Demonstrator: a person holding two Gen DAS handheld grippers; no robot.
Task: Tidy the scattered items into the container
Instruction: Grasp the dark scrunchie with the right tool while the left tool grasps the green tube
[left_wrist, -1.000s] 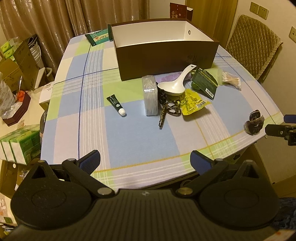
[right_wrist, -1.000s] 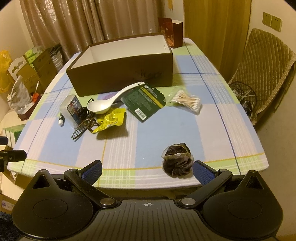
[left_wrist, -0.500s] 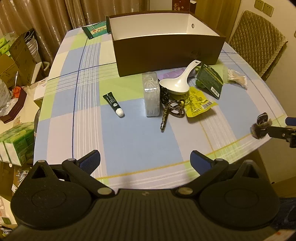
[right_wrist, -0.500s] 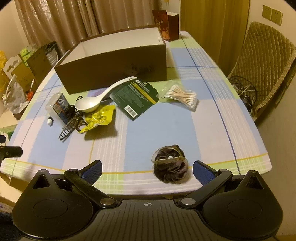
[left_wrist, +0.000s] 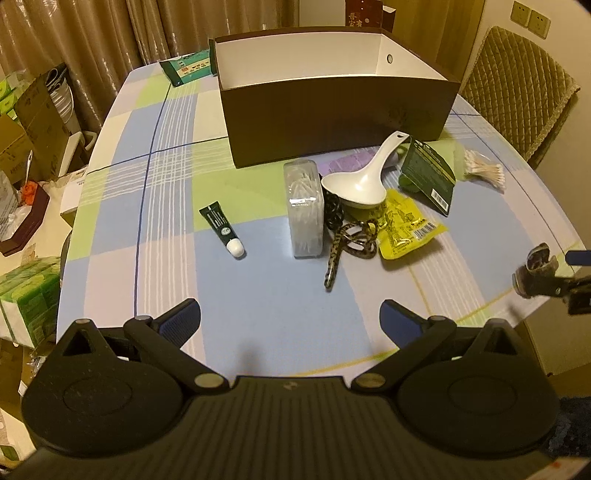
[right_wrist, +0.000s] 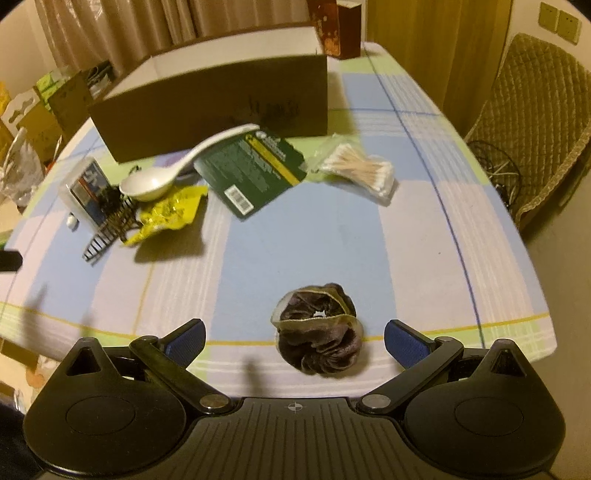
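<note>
Near the front edge of the worktop (right_wrist: 295, 236), a dark, crumpled velvet scrunchie (right_wrist: 318, 328) with a pale sheer trim lies between the spread blue-padded fingers of the right hand-held gripper (right_wrist: 293, 341), which sits low and level over the edge without touching it. Farther back lies the scattered heap: a white glossy ladle-shaped spoon (left_wrist: 364, 181) rests with its handle slanting up toward the container; a crinkled yellow foil packet (left_wrist: 404, 225) lies just beside its bowl, and a flat dark green card pack (right_wrist: 255, 170) with a barcode lies beside the handle. A clear plastic bag of cotton swabs (right_wrist: 364, 170) sits to the right of that pack. A clear rectangular plastic box (left_wrist: 303, 208) lies left of the spoon, with a patterned hair clip (left_wrist: 347, 240) and a black coiled tie against it. A small dark green tube (left_wrist: 221, 229) with a white cap lies apart on the left. Behind them all stands the container, a wide brown cardboard box (left_wrist: 332, 122) with a white inside, open at the top. The left hand-held gripper (left_wrist: 290, 321) hovers over the near part of the checked cloth, fingers wide apart and holding nothing. A quilted chair (right_wrist: 535, 122) stands at the right, and curtains (left_wrist: 92, 44) hang behind.
</note>
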